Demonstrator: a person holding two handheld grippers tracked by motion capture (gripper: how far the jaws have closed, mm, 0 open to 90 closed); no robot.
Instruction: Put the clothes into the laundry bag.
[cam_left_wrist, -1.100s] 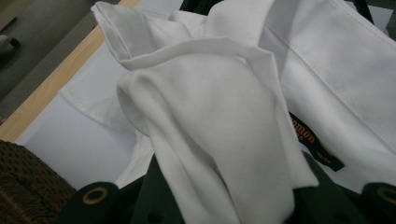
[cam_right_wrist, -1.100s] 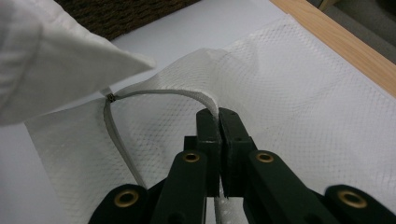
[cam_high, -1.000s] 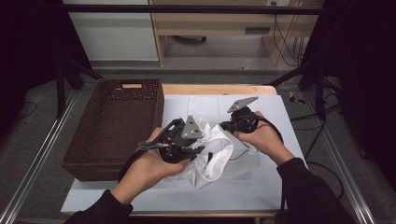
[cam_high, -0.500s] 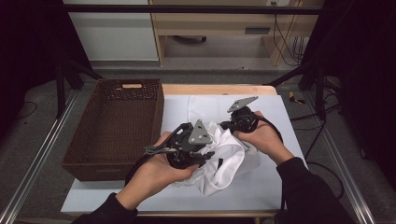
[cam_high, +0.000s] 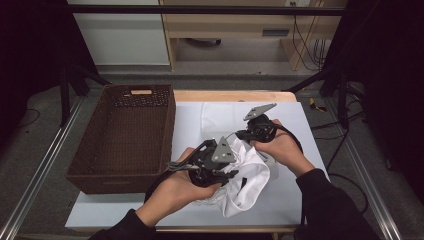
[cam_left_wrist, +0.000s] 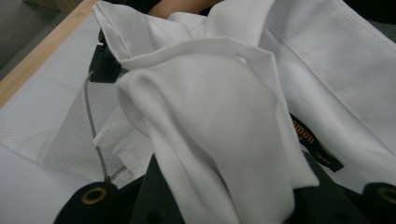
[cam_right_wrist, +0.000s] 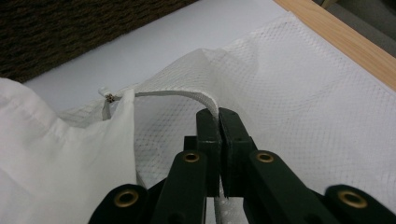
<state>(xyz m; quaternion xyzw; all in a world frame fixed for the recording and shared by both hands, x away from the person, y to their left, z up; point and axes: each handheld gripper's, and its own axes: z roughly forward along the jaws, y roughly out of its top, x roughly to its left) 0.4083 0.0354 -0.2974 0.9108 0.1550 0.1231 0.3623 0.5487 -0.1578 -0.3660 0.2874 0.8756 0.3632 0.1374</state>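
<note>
Holding a white garment (cam_high: 247, 175) bunched over the surface (cam_high: 190, 120) beside the basket (cam_high: 125, 135), our left tongs (cam_left_wrist: 224, 186) grip its fold; right tongs (cam_right_wrist: 218, 122) pinch a mesh bag (cam_right_wrist: 289, 93). Its black label (cam_left_wrist: 315, 144) reads "…omon".

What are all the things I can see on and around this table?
white garment: one, white with a black label, bunched at the table's middle, held in the left gripper
mesh bag: one, white, flat on the table, its rim pinched by the right gripper
wicker basket: one, dark brown, left side of the table
table: one, white top with a wooden far edge
left gripper: one, black, closed on the white garment
right gripper: one, black, shut on the bag's rim
</note>
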